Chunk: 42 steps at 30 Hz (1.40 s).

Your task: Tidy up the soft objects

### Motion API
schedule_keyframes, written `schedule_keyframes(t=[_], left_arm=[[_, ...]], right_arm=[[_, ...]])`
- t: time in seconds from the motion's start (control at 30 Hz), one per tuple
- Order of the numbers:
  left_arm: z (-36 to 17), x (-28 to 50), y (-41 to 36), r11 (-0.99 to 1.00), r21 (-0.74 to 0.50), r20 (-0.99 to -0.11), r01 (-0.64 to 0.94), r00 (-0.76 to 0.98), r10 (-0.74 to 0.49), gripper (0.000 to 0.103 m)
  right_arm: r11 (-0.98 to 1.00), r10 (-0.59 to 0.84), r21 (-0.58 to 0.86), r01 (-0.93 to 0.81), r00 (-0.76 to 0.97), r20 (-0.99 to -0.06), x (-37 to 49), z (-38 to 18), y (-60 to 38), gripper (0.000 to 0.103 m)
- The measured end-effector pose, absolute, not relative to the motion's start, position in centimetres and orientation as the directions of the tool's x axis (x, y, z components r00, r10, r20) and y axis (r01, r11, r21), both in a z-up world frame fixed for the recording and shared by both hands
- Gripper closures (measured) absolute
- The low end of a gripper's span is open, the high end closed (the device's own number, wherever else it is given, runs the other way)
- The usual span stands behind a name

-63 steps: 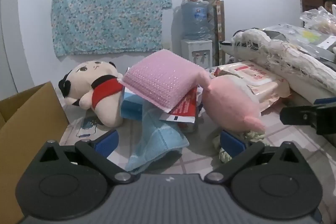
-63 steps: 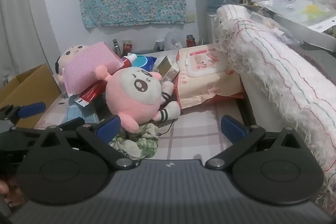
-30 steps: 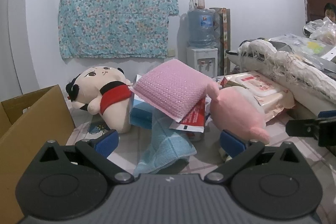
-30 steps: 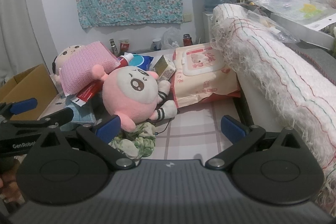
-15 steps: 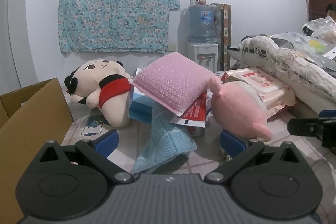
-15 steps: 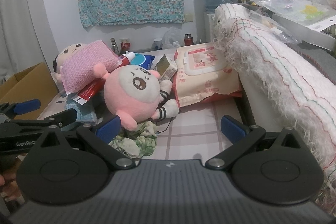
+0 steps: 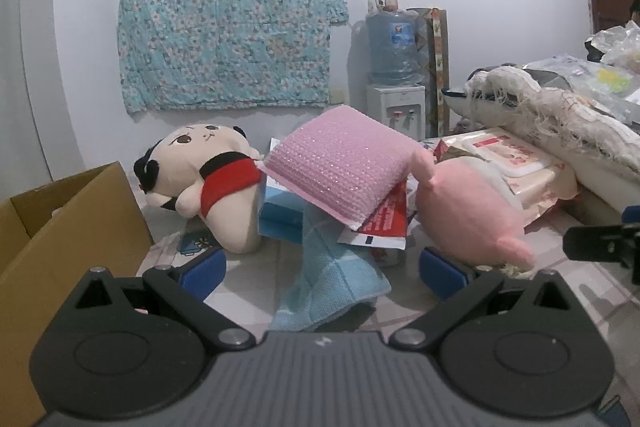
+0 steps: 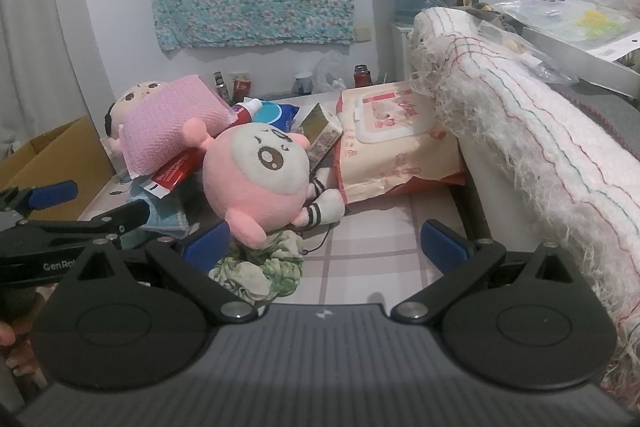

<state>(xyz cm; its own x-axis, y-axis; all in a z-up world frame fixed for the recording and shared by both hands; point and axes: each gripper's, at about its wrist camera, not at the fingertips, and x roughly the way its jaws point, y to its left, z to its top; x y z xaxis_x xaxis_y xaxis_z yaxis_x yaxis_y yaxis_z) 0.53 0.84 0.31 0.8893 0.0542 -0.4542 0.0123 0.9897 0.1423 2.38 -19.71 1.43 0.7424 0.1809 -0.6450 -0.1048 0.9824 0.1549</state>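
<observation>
The left gripper [image 7: 322,269] and right gripper [image 8: 326,241] are held level, fingers spread, nothing pinched; bare tiled table [image 8: 372,239] is seen between.

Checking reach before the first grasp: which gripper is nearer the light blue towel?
Left. The left gripper faces the light blue towel between open jaws; the right gripper sits off to its right.

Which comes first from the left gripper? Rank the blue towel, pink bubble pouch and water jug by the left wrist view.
From the left gripper:
1. Blue towel, hanging between the fingers.
2. Pink bubble pouch, above it on the pile.
3. Water jug, against the back wall.
</observation>
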Motion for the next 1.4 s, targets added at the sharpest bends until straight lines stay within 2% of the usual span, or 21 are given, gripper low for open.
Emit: schedule_keyframes(t=[1.4], left_arm=[[0.16,0.59,1.42,0.993,0.12,-0.484,0.004,0.873,0.055,0.0]], right_arm=[[0.983,0.181,0.145,-0.112,0.731,-0.658,2.38,1.22,-19.45,0.001]])
